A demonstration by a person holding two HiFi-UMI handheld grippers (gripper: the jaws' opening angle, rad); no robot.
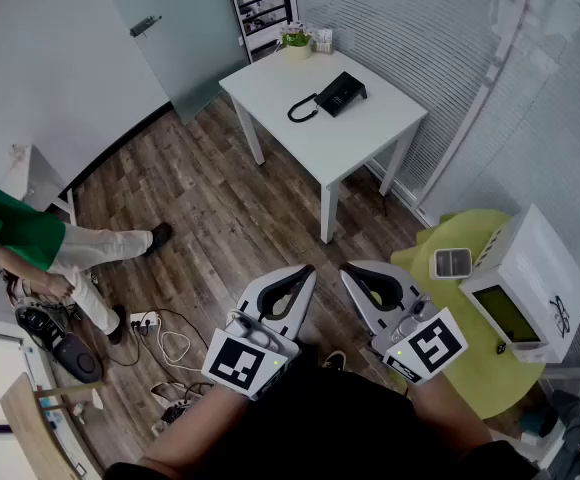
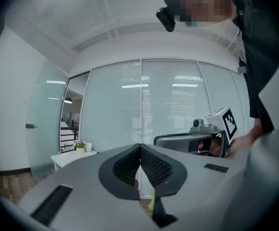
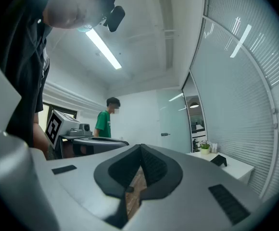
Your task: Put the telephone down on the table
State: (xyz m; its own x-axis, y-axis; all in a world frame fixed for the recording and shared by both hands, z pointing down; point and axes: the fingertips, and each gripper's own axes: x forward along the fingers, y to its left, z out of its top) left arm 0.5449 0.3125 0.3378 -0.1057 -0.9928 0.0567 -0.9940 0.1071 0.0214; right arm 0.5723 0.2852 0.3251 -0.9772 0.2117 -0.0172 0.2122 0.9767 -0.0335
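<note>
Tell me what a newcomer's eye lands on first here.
The left gripper and right gripper fill the foreground, both shut and empty. Beyond them a black telephone sits on a white table by the blinds, and a person in a green shirt stands at the left edge.

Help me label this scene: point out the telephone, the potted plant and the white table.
telephone [image 1: 342, 92], head view, black base.
potted plant [image 1: 296, 39], head view, green leaves.
white table [image 1: 362, 138], head view, bare tabletop.

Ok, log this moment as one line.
left tongs: shut, empty | right tongs: shut, empty | black desk telephone: on white square table, apart from both tongs
</note>
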